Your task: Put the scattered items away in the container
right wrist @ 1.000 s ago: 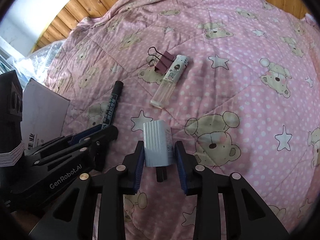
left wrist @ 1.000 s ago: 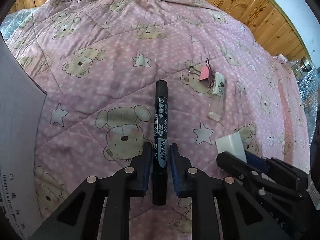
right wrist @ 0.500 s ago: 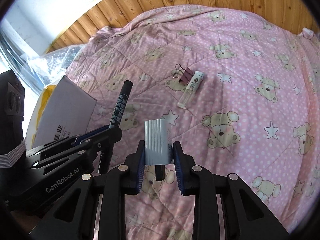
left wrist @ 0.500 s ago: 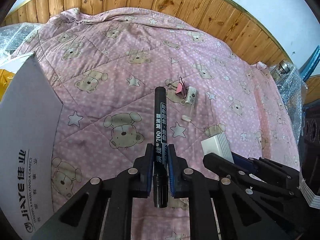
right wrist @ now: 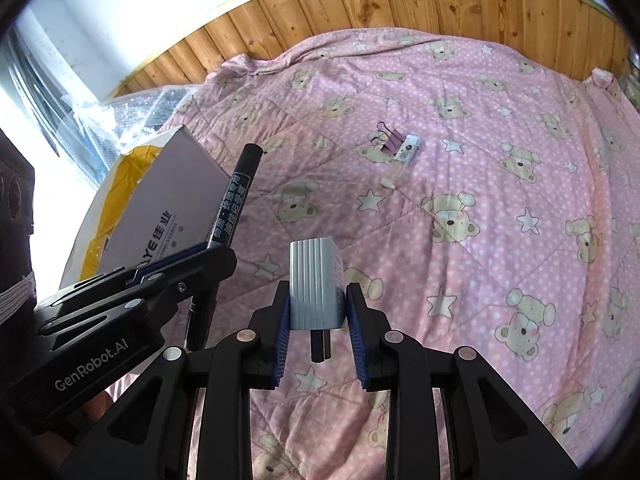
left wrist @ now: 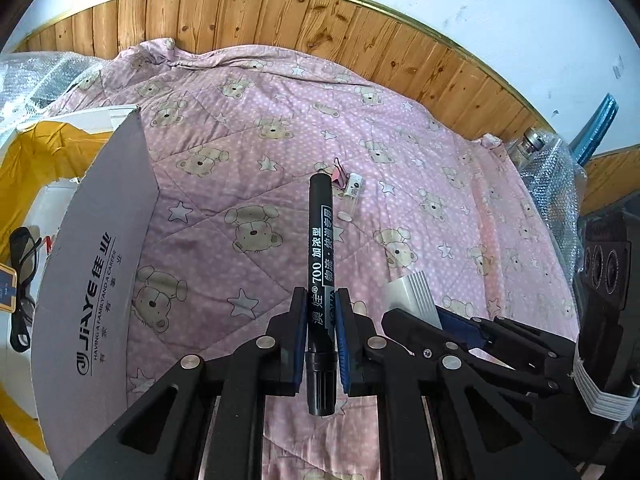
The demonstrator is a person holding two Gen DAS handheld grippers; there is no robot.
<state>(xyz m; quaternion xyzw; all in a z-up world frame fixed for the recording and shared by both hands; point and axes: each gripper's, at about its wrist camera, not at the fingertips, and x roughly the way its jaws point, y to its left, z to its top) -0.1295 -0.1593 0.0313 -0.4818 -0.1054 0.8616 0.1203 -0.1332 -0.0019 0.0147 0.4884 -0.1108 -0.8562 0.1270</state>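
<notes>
Both pairs of jaws are closed on something, each narrowed to the width of its load. Left gripper (left wrist: 321, 334) clamps a black marker pen with white lettering (left wrist: 320, 264) near its tail end, so most of the barrel sticks forward and up, clear of the bedding. Right gripper (right wrist: 318, 322) pinches a small pale grey ribbed plug adapter (right wrist: 316, 284) by its two flat sides, with its dark prong pointing back between the fingers. Both items hang in the air above a pink quilt printed with teddy bears and stars (right wrist: 500, 168), apparently lifted high enough to carry over a wall. That wall belongs to a grey cardboard box with printed lettering (left wrist: 96, 248), the likely container, which stands at the left edge of the quilt, near the left gripper; its inside is not visible. Two items remain on the quilt, well apart from both grippers: a pink binder clip with wire handles (right wrist: 386, 137) and, touching it, a small clear tube with a white label (right wrist: 404, 156). Gripping the marker near its end probably leaves it free to drop into the box tip first.
</notes>
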